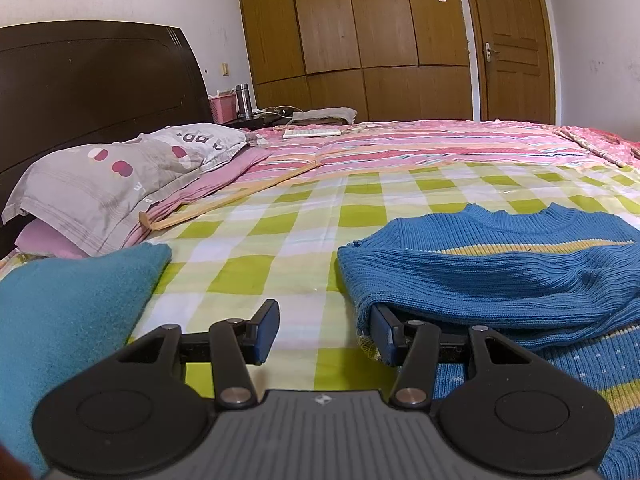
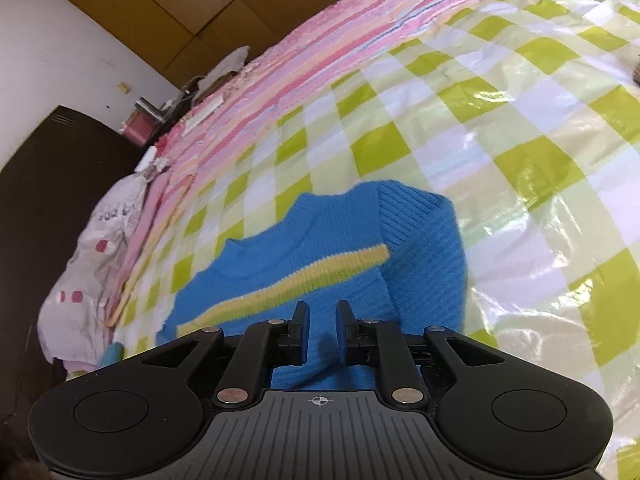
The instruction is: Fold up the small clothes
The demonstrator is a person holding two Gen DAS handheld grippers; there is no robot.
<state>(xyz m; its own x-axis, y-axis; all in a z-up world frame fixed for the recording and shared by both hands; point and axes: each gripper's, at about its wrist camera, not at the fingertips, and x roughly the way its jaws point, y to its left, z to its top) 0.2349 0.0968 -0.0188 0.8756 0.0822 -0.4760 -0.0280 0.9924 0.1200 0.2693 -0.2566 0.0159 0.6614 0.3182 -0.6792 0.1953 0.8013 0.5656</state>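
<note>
Left wrist view: bed w/ green-checked sheet carried the blue sweater at right, sleeve folded across. Left tongs stood approx half open, right finger tucked under sweater edge; right tongs sat slightly apart over the knit, gripping nothing.

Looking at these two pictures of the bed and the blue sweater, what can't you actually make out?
- Left wrist view: the left tool's right-hand fingertip is tucked under the blue sweater's folded edge.
- Same view: the teal cloth is cut off by the left edge.
- Right wrist view: the sweater's hem is hidden behind the right tool.
</note>
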